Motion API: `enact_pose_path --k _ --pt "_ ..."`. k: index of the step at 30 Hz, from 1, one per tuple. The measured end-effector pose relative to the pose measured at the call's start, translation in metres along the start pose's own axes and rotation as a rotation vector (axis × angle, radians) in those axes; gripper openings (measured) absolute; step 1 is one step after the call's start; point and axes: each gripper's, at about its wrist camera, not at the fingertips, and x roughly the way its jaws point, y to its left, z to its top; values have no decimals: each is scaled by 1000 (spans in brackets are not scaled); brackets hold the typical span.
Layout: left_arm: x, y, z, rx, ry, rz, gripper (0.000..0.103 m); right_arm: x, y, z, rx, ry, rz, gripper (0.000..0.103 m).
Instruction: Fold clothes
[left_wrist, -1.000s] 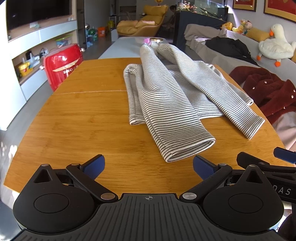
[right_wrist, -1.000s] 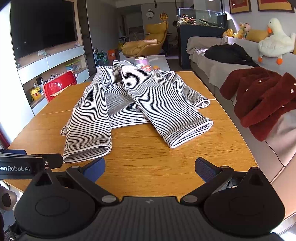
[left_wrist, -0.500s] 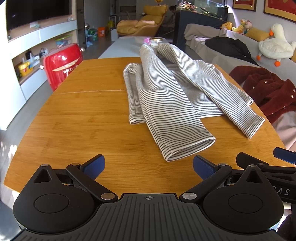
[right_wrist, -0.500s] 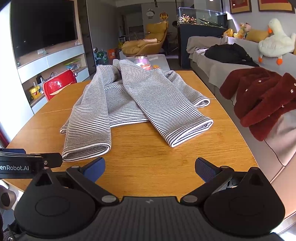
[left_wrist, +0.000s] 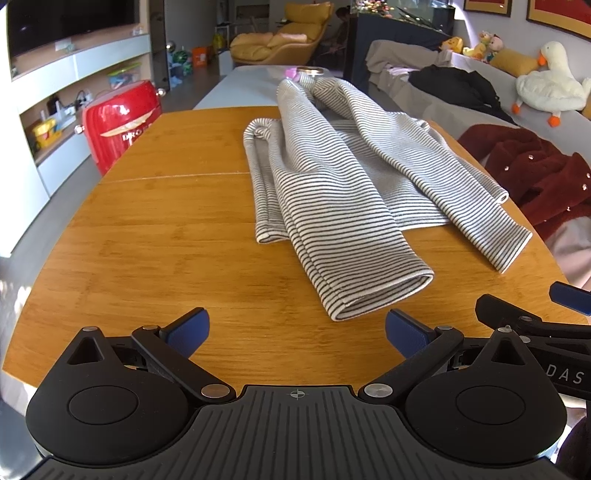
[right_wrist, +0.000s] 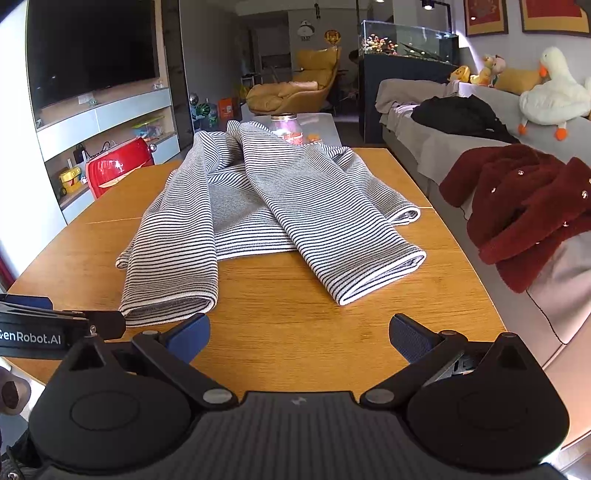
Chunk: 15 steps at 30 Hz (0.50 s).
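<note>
A grey-and-white striped top (left_wrist: 332, 177) (right_wrist: 258, 206) lies on the wooden table (left_wrist: 147, 236) (right_wrist: 280, 325), both sleeves folded over its body and pointing toward me. The left sleeve cuff (left_wrist: 380, 295) ends just ahead of my left gripper (left_wrist: 297, 328), which hovers open over the near table edge with nothing between its blue pads. My right gripper (right_wrist: 299, 334) is open too, a little short of the right sleeve cuff (right_wrist: 380, 277). The left sleeve cuff (right_wrist: 170, 306) lies beside the left gripper's arm (right_wrist: 55, 325) at the edge of the right wrist view.
A red case (left_wrist: 118, 122) stands left of the table. A sofa on the right holds a dark red fluffy coat (right_wrist: 524, 206), a black garment (right_wrist: 458, 114) and a plush duck (right_wrist: 554, 96). A jar (right_wrist: 286, 127) stands beyond the far table end.
Both grippers stay open and nearly still. The right wrist view has crept slightly back and up; the top has not moved.
</note>
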Motion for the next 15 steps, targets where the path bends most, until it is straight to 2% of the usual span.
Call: enact_pose_path --k 4,7,11,15 --pt "5 1 14 -9 -14 -36 103 2 -9 7 0 -57 48 103" --pt "7 2 31 -3 -71 -54 103 11 -14 19 5 -116 57 103" --pt "22 7 60 9 -163 -74 103 34 -18 41 -1 -81 112 103" --pt "59 11 95 48 -153 -98 103 54 -17 62 -34 -119 118 103"
